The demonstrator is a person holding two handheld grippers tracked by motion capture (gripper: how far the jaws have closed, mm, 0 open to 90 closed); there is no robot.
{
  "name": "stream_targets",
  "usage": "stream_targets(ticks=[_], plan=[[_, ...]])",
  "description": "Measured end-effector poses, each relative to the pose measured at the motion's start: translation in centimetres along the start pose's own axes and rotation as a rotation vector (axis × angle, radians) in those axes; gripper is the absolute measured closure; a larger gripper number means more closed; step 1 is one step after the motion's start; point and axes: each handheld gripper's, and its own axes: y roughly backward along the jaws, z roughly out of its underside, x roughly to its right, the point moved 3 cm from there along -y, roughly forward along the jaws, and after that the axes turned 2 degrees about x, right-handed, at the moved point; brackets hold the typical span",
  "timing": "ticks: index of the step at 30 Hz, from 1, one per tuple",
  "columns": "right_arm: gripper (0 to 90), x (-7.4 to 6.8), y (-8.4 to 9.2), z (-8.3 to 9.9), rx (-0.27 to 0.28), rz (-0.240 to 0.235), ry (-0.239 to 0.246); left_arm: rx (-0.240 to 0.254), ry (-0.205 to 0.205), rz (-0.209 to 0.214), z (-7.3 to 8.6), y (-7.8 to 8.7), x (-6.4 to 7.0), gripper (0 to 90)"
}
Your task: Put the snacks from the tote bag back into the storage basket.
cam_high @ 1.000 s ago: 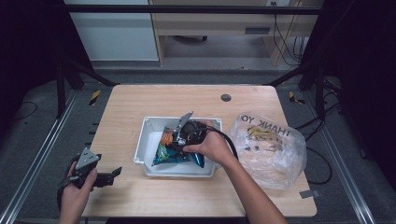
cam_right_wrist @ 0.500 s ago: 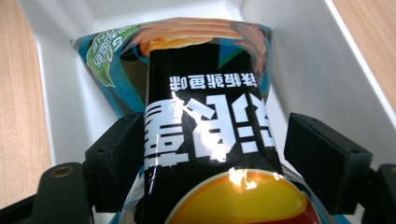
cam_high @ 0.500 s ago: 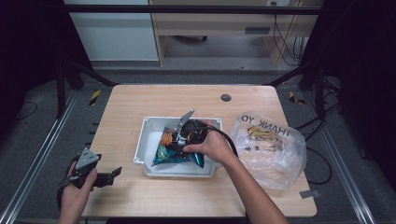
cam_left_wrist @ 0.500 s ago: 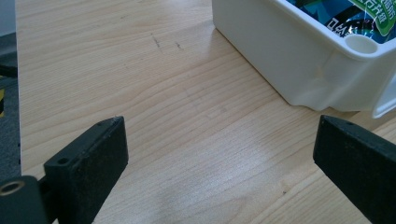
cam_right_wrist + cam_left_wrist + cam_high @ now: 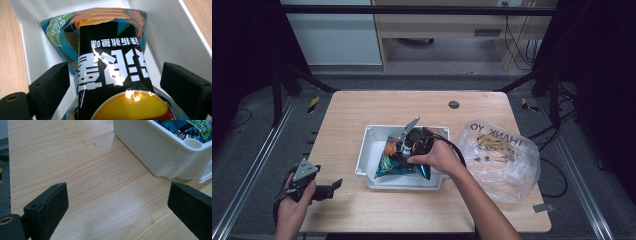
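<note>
The right tongs point(image 5: 115, 82) have just been opening; their black blocky jaws now stand apart on either side of a glossy, crinkled crisp bag point(image 5: 110, 50), not pressing it. The bag lies in a smooth white plastic tub point(image 5: 372, 145) at the middle of the pale wood-grain desk point(image 5: 347, 115). The left tongs point(image 5: 117, 205) rest open over the desk's near left corner.

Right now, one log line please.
right gripper: jaws just opened, pads off chip bag | bag: in white bin | left gripper: open, over table
</note>
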Motion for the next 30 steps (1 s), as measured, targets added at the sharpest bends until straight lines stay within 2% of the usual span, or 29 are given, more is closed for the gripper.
stream_targets(ticks=[6, 16, 30], plan=[[7.0, -0.2, 0.2, 0.0, 0.004, -0.001, 0.002, -0.001, -0.004, 0.0, 0.0, 0.0, 0.0, 2.9], [6.7, -0.4, 0.5, 0.0, -0.013, 0.027, -0.004, -0.003, -0.005, 0.002, 0.0, 0.0, 0.0, 2.9], [6.6, -0.7, 1.7, -0.1, 0.016, 0.033, 0.004, 0.0, 0.004, 0.0, 0.0, 0.0, 0.0, 2.8]])
